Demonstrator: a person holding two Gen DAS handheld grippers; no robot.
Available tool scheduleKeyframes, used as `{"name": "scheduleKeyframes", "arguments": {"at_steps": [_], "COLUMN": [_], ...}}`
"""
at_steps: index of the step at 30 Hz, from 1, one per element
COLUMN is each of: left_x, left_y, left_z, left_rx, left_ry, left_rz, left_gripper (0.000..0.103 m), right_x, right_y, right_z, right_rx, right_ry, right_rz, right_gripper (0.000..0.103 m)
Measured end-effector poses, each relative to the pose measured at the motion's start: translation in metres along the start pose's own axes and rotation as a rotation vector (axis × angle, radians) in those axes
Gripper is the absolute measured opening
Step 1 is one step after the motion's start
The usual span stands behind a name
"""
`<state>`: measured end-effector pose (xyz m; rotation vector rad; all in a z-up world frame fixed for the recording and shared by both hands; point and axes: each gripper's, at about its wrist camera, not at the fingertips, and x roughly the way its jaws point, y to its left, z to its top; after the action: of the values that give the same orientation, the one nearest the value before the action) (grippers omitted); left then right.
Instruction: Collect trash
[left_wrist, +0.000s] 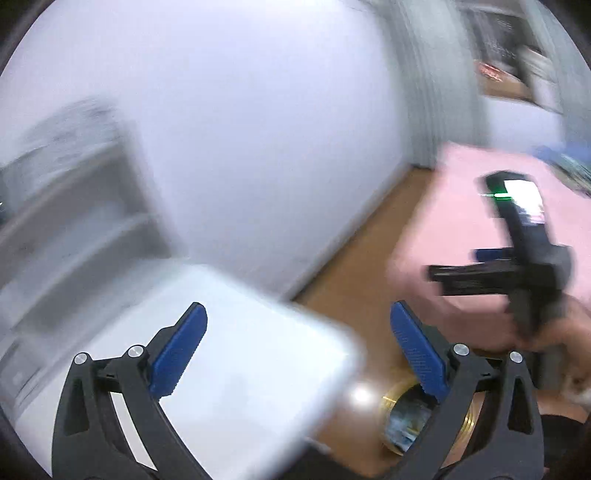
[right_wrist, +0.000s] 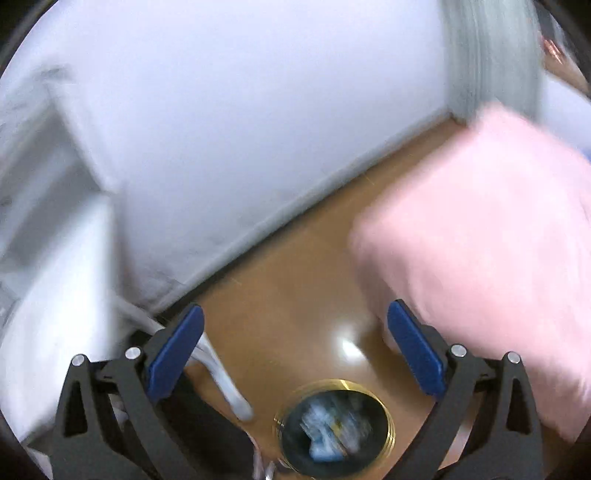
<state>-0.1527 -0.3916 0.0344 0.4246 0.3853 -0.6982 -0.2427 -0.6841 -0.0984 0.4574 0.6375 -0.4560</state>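
Several scraps of crumpled trash (right_wrist: 327, 430), bluish and white with a speck of yellow, lie inside a round bin (right_wrist: 386, 413) with a gold rim that stands on the brown wooden floor (right_wrist: 295, 295). Blur hides what each scrap is. Being down in the bin rather than on the floor, that rubbish looks already collected, so the job seems well along for these pieces.

Neither gripper carries anything. The right gripper (right_wrist: 295, 354) has its blue fingers (right_wrist: 175, 354) spread wide with only bare floor and the bin's mouth between them, and it looks steeply down at the bin from above. The left gripper (left_wrist: 299, 350) is likewise spread and empty; it sits over the corner of a white bench (left_wrist: 229, 332), with the bin showing past its right finger. In the left wrist view the right gripper appears as a dark shape held in a hand (left_wrist: 561, 332) in front of a pink bedcover (left_wrist: 461, 206).

Open, empty fingers above the bin fit a drop just made, I judge.
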Motion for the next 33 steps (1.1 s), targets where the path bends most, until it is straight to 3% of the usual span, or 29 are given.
{"name": "scheduleKeyframes", "arguments": {"at_steps": [2,5,7,11,16,21,30,33], "left_x": [-0.009,-0.021,-0.031,-0.046,-0.052,-0.038,-0.012,-0.01], "left_y": [0.053,0.138,0.185,0.259,0.295,0.323,0.329,0.33], "left_z": [-0.01,-0.042,-0.064,-0.101,-0.127,-0.147,-0.167,-0.168], "left_rx": [-0.063,-0.171,-0.264,-0.434,-0.514,-0.556,-0.559,-0.566], "left_ry": [-0.003,0.055,0.079,0.108,0.089,0.129,0.197,0.211], "left_rz": [0.142,0.385,0.477,0.565,0.584,0.558,0.528,0.539], "left_gripper": [0.096,0.096,0.096,0.096,0.096,0.096,0.096,0.096], "right_x": [-0.012,-0.019,-0.019,-0.013,-0.003,0.017,0.025,0.024], "right_y": [0.055,0.138,0.189,0.279,0.35,0.389,0.406,0.411], "right_z": [0.015,0.025,0.02,-0.002,-0.023,-0.029,-0.05,-0.055], "right_rx": [-0.071,-0.152,-0.211,-0.317,-0.364,-0.386,-0.433,-0.454], "right_ry": [-0.051,-0.106,-0.141,-0.189,-0.247,-0.217,-0.203,-0.193], "right_rz": [0.062,0.134,0.175,0.249,0.301,0.285,0.292,0.244], "right_gripper": [0.096,0.096,0.096,0.096,0.096,0.096,0.096,0.096]}}
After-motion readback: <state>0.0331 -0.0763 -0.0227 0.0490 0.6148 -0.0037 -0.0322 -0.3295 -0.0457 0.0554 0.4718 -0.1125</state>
